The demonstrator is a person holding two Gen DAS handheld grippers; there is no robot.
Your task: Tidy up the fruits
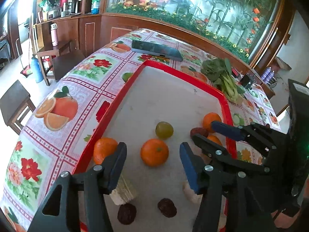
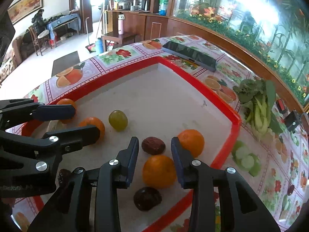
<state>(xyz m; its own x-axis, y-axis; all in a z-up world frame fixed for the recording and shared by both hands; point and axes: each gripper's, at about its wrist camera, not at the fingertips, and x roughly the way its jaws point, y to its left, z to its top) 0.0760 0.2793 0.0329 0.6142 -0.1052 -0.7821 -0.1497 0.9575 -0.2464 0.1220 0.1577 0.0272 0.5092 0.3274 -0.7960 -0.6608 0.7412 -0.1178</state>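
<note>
A red-rimmed tray [image 1: 173, 71] [image 2: 227, 145] with a white floor holds several oranges, a green round fruit [image 1: 164, 129] [image 2: 118, 120] and dark red dates [image 1: 167, 207] [image 2: 153, 145]. My left gripper [image 1: 152, 166] [image 2: 87, 121] is open, with an orange [image 1: 154, 152] [image 2: 92, 124] lying between its blue pads and a gap on each side. My right gripper [image 2: 155, 160] [image 1: 210, 134] is open too, astride another orange [image 2: 159, 171] near the tray's right rim, its pads close beside it. More oranges lie at the left rim [image 1: 105, 150] and beyond the right gripper [image 2: 191, 142].
A phone [image 1: 157, 50] [image 2: 190, 55] lies on the floral tablecloth [image 1: 92, 67] behind the tray. Leafy greens [image 1: 222, 75] [image 2: 256, 102] lie to the tray's right. A wafer piece [image 1: 123, 191] sits under the left gripper. Wooden stools [image 1: 15, 104] stand off the table's left edge.
</note>
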